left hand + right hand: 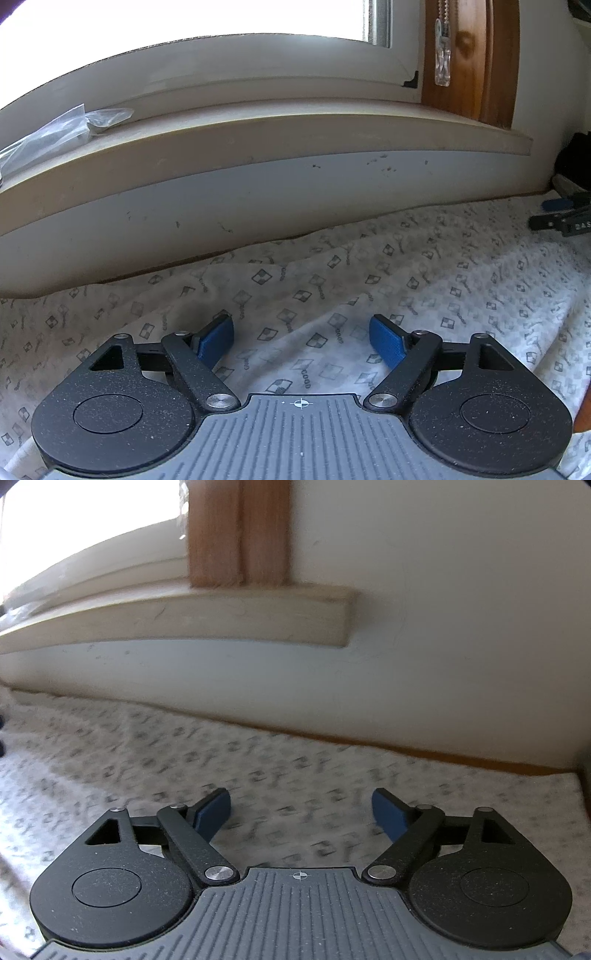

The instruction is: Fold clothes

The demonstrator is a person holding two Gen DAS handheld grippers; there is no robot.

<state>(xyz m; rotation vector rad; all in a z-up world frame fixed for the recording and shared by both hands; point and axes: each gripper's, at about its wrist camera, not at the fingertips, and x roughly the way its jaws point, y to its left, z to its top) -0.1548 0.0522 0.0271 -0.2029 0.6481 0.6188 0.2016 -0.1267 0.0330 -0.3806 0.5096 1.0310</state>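
A white cloth (369, 280) printed with small grey checkered emblems lies spread and slightly wrinkled over the surface below the window sill. My left gripper (301, 338) hovers just above it, its blue pads (216, 338) wide apart with nothing between them. In the right wrist view the same printed cloth (258, 760) looks blurred. My right gripper (301, 812) stands open over it, blue pads (388, 814) far apart and empty. The right gripper's tips also appear at the far right of the left wrist view as a dark shape with a blue pad (557, 204).
A beige window sill (258, 140) juts out over the wall behind the cloth. A clear plastic bag (55, 129) lies on the sill at the left. A wooden window frame (469, 66) rises at the right, with a blind cord pull (442, 55) hanging. A wooden edge strip (443, 755) borders the cloth's far side.
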